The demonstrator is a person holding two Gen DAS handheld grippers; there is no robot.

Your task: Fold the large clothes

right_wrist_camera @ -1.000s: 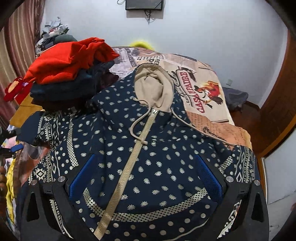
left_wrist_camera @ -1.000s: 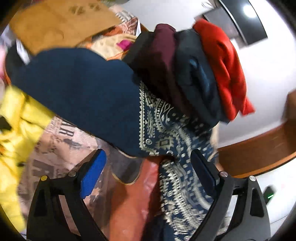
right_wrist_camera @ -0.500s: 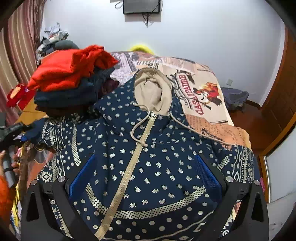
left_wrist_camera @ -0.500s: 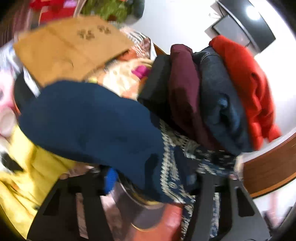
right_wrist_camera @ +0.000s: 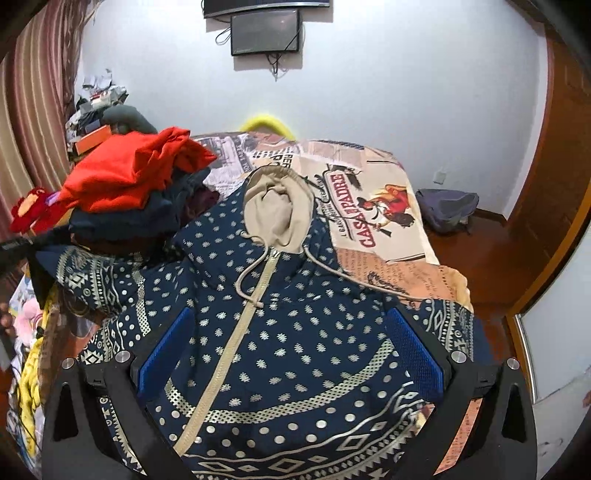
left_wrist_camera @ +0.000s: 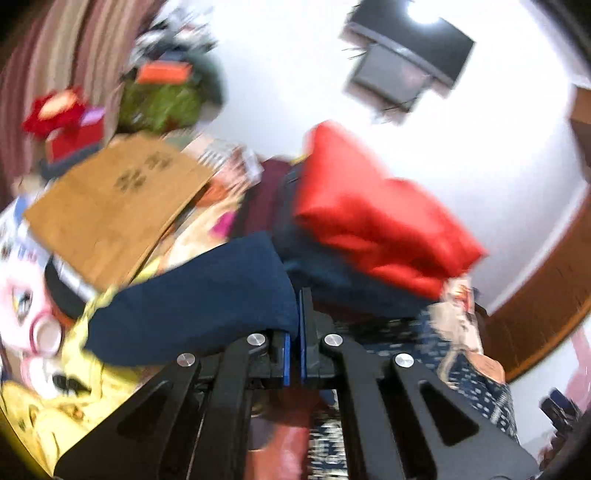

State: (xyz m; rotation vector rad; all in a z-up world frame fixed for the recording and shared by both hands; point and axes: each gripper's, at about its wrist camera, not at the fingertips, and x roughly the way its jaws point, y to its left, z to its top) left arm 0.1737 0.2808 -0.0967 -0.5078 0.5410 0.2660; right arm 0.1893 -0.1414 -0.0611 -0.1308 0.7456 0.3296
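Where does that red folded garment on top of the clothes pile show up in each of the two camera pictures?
Left wrist view: the red garment sits right of centre, blurred, capping the pile just above the shut left gripper.
Right wrist view: it lies at upper left, topping the same pile beside the dotted navy hoodie.
Shared landmark: the dark wall-mounted screen on the white wall, high in both views.

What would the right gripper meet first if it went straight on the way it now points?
Most likely the hoodie: the open right gripper points down at its dotted front, beside the zipper. Depth is unclear.
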